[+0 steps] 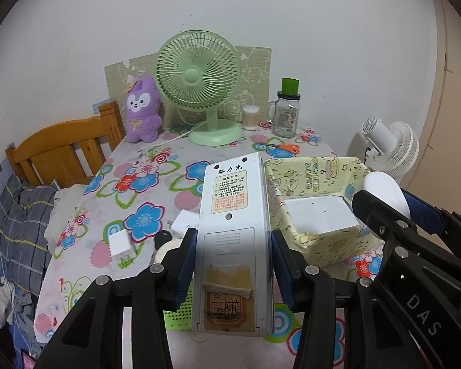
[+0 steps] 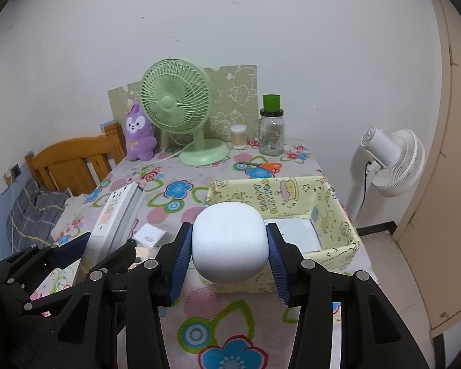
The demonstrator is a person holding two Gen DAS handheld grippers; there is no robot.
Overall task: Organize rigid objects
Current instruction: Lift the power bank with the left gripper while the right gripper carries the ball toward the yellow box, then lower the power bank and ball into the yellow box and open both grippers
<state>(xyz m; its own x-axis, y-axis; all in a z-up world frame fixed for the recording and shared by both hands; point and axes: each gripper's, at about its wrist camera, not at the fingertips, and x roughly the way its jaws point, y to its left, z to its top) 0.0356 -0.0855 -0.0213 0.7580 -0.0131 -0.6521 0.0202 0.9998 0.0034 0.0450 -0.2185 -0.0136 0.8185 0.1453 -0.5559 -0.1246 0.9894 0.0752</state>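
Pinching grey rectangular remote control [image 1: 230,240] by long edges: left gripper [image 1: 234,264], remote back-side up, held above floral tablecloth [image 1: 144,184]. Right gripper [image 2: 229,247] clamped on white rounded plastic object [image 2: 229,241], just before yellow cartoon-print box [image 2: 335,215]. White chargers [image 1: 120,243] lie beside remote. Green desk fan [image 1: 198,89], purple plush toy [image 1: 143,110] at rear.

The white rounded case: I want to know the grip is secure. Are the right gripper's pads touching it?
Touching. The right wrist view shows both blue pads pressed against the white rounded case, no gap.
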